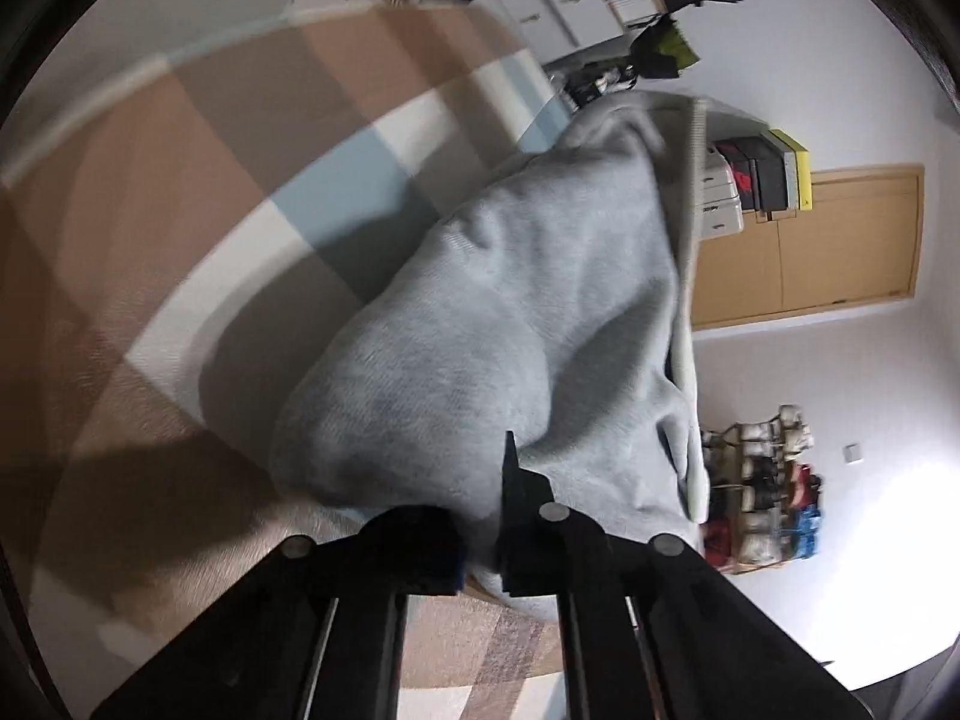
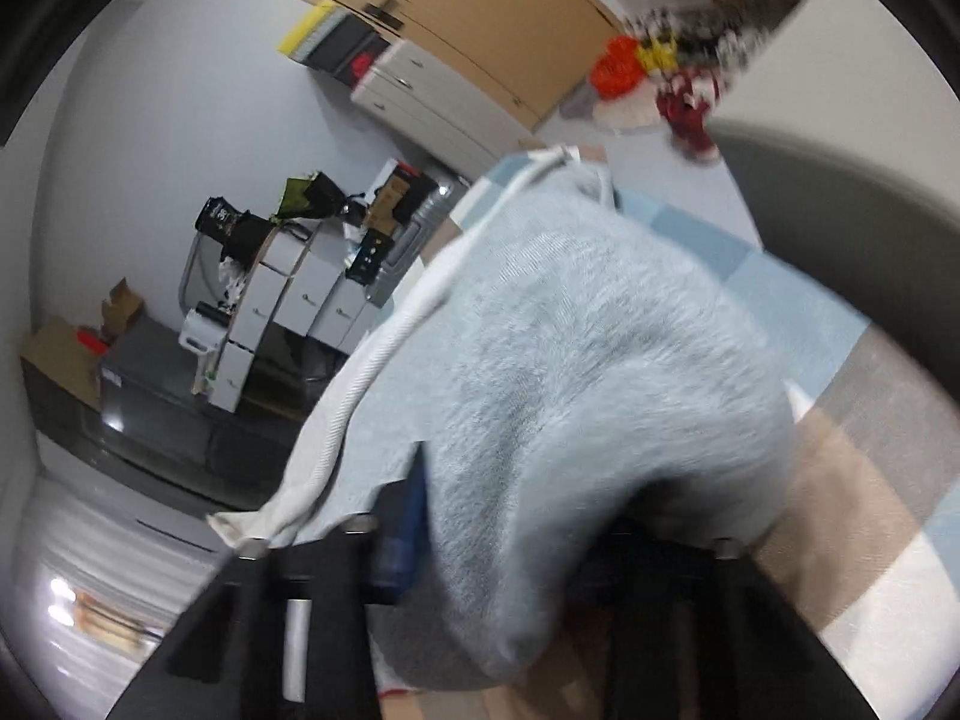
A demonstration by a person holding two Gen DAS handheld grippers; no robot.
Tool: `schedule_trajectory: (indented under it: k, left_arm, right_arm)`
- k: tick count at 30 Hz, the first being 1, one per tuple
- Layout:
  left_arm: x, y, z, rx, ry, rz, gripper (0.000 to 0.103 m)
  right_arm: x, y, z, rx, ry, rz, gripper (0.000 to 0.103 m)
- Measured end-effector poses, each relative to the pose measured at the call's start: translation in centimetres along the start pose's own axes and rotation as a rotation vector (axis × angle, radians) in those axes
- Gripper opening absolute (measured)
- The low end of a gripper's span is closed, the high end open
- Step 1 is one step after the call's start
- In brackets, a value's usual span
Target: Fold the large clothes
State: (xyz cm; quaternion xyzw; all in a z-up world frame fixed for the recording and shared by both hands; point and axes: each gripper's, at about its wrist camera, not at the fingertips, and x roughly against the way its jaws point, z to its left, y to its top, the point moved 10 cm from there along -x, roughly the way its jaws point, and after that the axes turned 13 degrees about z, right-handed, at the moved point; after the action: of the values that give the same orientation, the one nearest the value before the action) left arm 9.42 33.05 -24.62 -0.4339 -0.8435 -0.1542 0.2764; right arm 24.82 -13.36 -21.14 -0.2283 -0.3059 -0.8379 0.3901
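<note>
A large light grey fleece garment [image 1: 498, 324] with a white ribbed edge hangs lifted above a checked bed cover [image 1: 180, 192]. My left gripper [image 1: 480, 546] is shut on a fold of the garment at its near end. In the right wrist view the same garment [image 2: 588, 360] drapes over my right gripper [image 2: 498, 564], which is shut on the cloth; its right finger is hidden under the fabric. The white ribbed edge [image 2: 384, 354] runs along the garment's left side.
The brown, white and blue checked cover [image 2: 840, 432] spreads below. A wooden door [image 1: 840, 240], stacked boxes [image 1: 756, 180] and a shoe rack [image 1: 762, 492] stand by the wall. White drawers [image 2: 288, 300] and a dark cabinet [image 2: 156, 408] stand beyond the bed.
</note>
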Motion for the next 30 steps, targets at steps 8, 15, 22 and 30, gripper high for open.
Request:
schedule_trajectory:
  k: [8,15,22,30]
  left_arm:
    - [2.5,-1.1,-1.0,-0.066,-0.006,-0.014,0.001]
    - [3.8,-3.8,-0.3,-0.044,-0.062,0.015,0.001]
    - [6.4,-9.2,1.1,-0.031,-0.123,0.014,0.001]
    - [8.3,-11.1,5.4,0.017,0.015,0.088,0.013]
  right_arm:
    - [2.0,-1.5,0.5,0.046,-0.032,-0.002,0.01]
    - [5.8,-5.4,0.0,0.072,-0.047,0.049,0.01]
    - [10.0,-10.9,-2.1,0.032,-0.006,0.136,0.01]
    - [13.3,-13.2,-3.1,0.065,-0.08,0.176,0.026]
